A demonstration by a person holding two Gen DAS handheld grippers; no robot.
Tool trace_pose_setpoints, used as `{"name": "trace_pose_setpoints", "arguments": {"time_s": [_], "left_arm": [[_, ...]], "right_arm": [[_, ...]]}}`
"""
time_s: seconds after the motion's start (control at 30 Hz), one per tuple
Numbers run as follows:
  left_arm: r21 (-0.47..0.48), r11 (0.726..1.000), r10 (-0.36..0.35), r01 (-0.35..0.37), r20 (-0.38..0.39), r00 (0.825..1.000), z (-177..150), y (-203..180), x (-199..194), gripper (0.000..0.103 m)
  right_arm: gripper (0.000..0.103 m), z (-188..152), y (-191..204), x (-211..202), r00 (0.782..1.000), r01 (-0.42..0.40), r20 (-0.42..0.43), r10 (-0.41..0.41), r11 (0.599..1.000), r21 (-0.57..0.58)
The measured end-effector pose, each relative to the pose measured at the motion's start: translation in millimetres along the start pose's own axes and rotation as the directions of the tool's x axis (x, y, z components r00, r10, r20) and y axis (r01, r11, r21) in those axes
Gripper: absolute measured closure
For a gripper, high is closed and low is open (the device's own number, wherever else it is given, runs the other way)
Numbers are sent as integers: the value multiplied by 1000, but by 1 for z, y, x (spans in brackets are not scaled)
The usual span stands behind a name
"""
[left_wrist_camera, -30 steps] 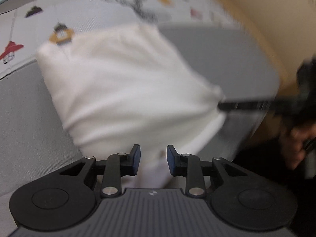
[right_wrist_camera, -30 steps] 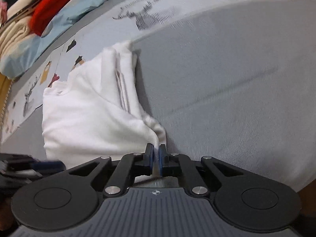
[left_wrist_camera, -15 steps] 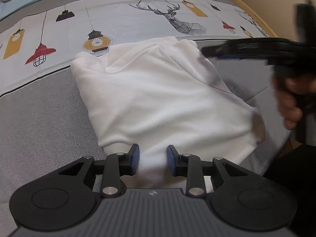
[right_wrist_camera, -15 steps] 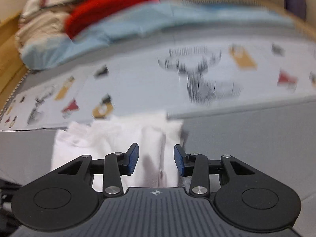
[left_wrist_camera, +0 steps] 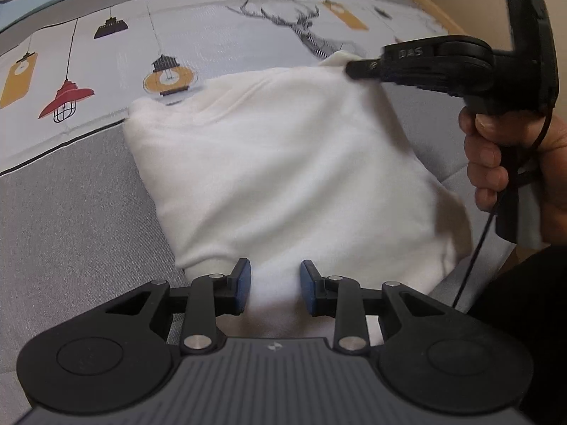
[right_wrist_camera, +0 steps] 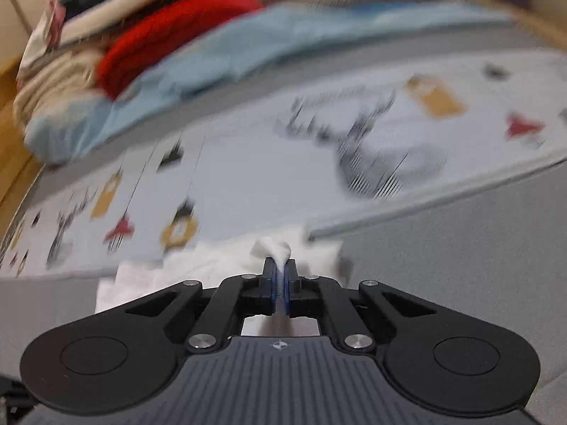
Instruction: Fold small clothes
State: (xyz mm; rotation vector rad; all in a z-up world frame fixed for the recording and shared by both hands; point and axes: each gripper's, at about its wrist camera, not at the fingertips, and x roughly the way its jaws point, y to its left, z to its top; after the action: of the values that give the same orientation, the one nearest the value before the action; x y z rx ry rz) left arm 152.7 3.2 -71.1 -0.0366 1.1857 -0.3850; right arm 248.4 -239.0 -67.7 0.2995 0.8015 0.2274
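Note:
A folded white garment (left_wrist_camera: 283, 170) lies on the grey bed cover. My left gripper (left_wrist_camera: 275, 285) is open, its blue pads either side of the garment's near edge, nothing pinched. My right gripper (left_wrist_camera: 354, 67) reaches in from the right to the garment's far right corner. In the right wrist view the right gripper (right_wrist_camera: 280, 279) is shut on a bunched bit of the white garment (right_wrist_camera: 273, 248). That view is blurred.
A printed sheet with lamps and a deer (left_wrist_camera: 219, 35) lies beyond the garment. A pile of clothes with a red piece (right_wrist_camera: 170, 42) and a light blue cloth (right_wrist_camera: 269, 49) sits at the back. The bed's wooden edge (left_wrist_camera: 425, 10) runs at the right.
My right gripper was open half a second ago and has shut on the garment's far corner. The left gripper has stayed open at the near edge.

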Motion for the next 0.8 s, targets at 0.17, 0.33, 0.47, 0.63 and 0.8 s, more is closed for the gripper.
{"name": "trace_pose_setpoints", "arguments": {"time_s": [0.17,0.33,0.47,0.63,0.8], "left_arm": [[-88,995,-40,46,69,997,4,13,-16,69],[-242,970,-3,30,111,994,12,36,-19,56],[-435,900,18,37,122,992,16,64,-12,51],[-590,804,-29,69,76,997,20,88,12,48],[-638,765,-48,87,79,996,27,101,31,43]], "right_arm": [[95,-2,-10,5,994,95,-58,-97,995,-40],[59,0,-29,-15,998,2,-58,0,999,35],[49,-16,-40,1,965,-93,-238,114,991,99],[48,-29,-42,17,941,-79,-321,107,992,101],[47,-29,-52,29,926,-90,-343,157,975,202]]}}
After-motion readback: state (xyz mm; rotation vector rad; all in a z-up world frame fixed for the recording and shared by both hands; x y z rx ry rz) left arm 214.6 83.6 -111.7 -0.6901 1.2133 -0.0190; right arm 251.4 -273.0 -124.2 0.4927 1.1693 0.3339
